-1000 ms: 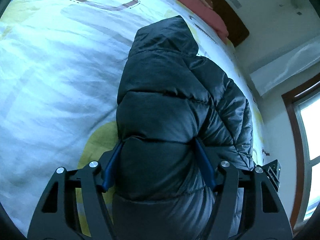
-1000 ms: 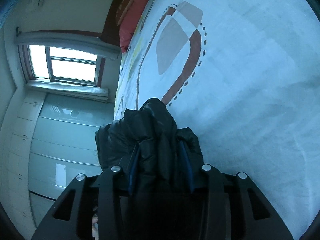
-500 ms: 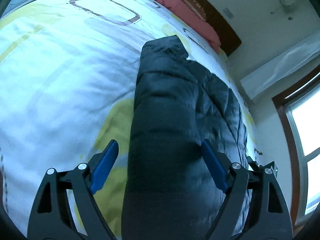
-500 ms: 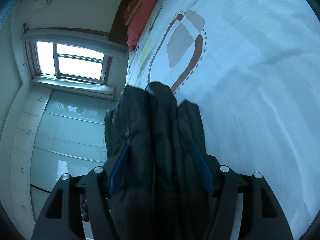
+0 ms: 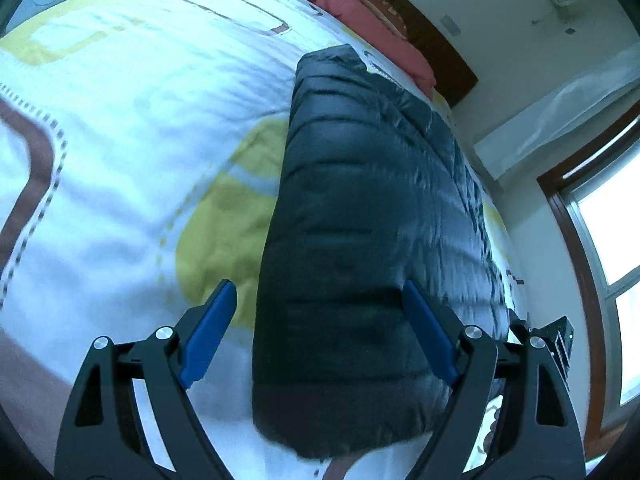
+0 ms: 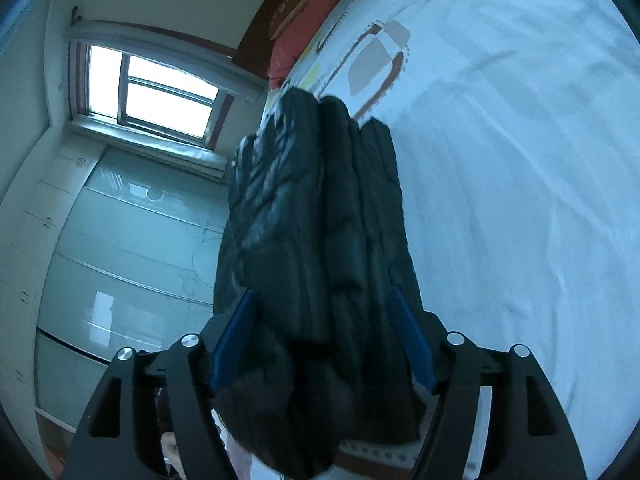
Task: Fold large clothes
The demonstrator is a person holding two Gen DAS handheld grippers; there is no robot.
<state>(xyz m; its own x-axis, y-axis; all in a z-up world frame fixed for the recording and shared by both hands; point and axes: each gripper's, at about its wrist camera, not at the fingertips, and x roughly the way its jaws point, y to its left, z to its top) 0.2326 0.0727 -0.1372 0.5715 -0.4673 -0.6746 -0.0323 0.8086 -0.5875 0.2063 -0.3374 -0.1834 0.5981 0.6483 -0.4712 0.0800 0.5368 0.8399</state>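
A dark puffer jacket (image 5: 360, 220) lies folded in a long bundle on the patterned bed cover (image 5: 120, 120), with its hood end toward the headboard. My left gripper (image 5: 318, 332) is open around the near end. Its left pad (image 5: 208, 332) is clear of the fabric and its right pad (image 5: 428, 332) is at the jacket's edge. In the right wrist view the jacket (image 6: 320, 240) sits between the blue pads of my right gripper (image 6: 322, 336). Those jaws are opening and the fabric lies loose between them.
A red pillow (image 5: 372, 28) and a dark wooden headboard (image 5: 440, 52) are at the far end of the bed. A window (image 6: 152, 88) and a pale glass-fronted wardrobe (image 6: 120, 260) stand beyond the jacket's side. The bed cover (image 6: 520, 160) stretches wide on the other side.
Both grippers were shut on the jacket and have since opened. Both have drawn back along the bundle, so more of the jacket and bed shows.
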